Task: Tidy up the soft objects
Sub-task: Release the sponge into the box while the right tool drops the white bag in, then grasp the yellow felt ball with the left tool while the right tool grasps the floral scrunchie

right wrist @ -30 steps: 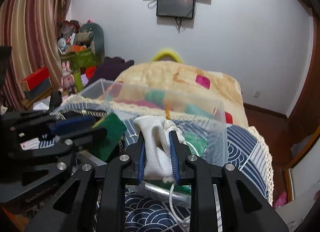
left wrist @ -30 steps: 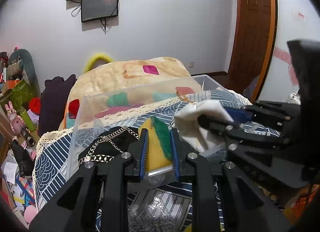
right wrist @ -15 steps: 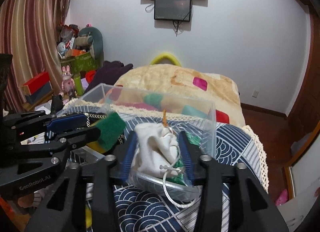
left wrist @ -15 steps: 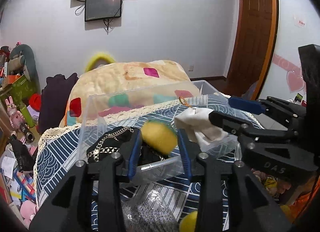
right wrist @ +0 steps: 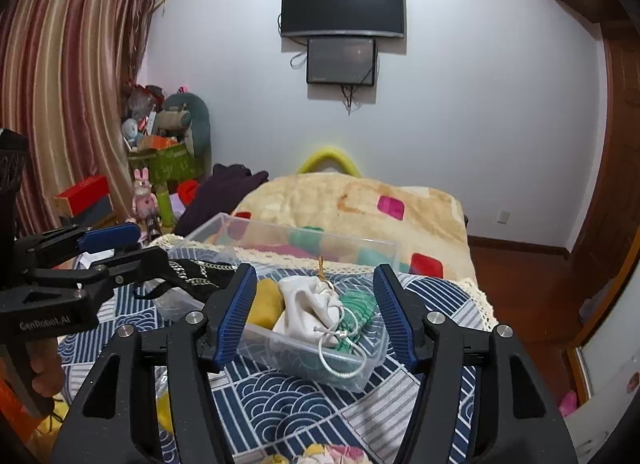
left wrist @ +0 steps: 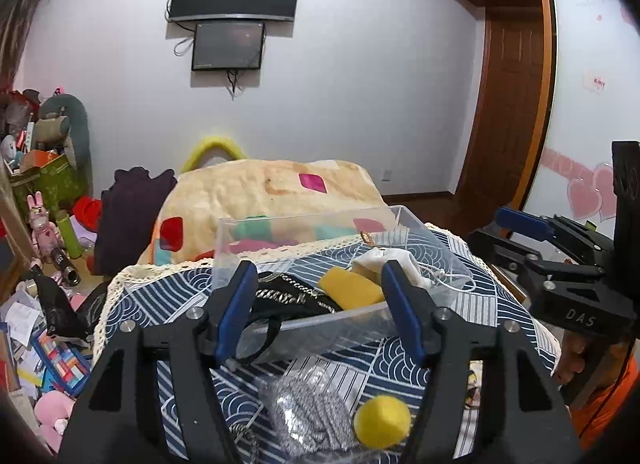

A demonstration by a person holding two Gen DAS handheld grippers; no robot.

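Observation:
A clear plastic box [left wrist: 320,320] [right wrist: 372,368] stands on the blue patterned cloth [left wrist: 168,288]. In it lie a yellow and green sponge [left wrist: 350,288] [right wrist: 266,304], a white drawstring pouch [left wrist: 394,262] [right wrist: 308,304], a black chain bag [left wrist: 288,296] and a green cloth [right wrist: 356,310]. My left gripper [left wrist: 320,312] is open and empty, in front of the box. My right gripper [right wrist: 314,314] is open and empty, also in front of the box. A yellow ball [left wrist: 382,420] and a grey sparkly piece [left wrist: 308,412] lie on the cloth near the left gripper.
A cream blanket with coloured patches [left wrist: 260,196] lies behind the box. Toys and clutter [left wrist: 48,224] fill the left floor. A wooden door [left wrist: 508,104] is at the right. Two screens [right wrist: 342,24] hang on the wall.
My left gripper opened and dropped the sponge into the box. My right gripper opened and dropped the white pouch into the box. Both grippers pulled back from the box.

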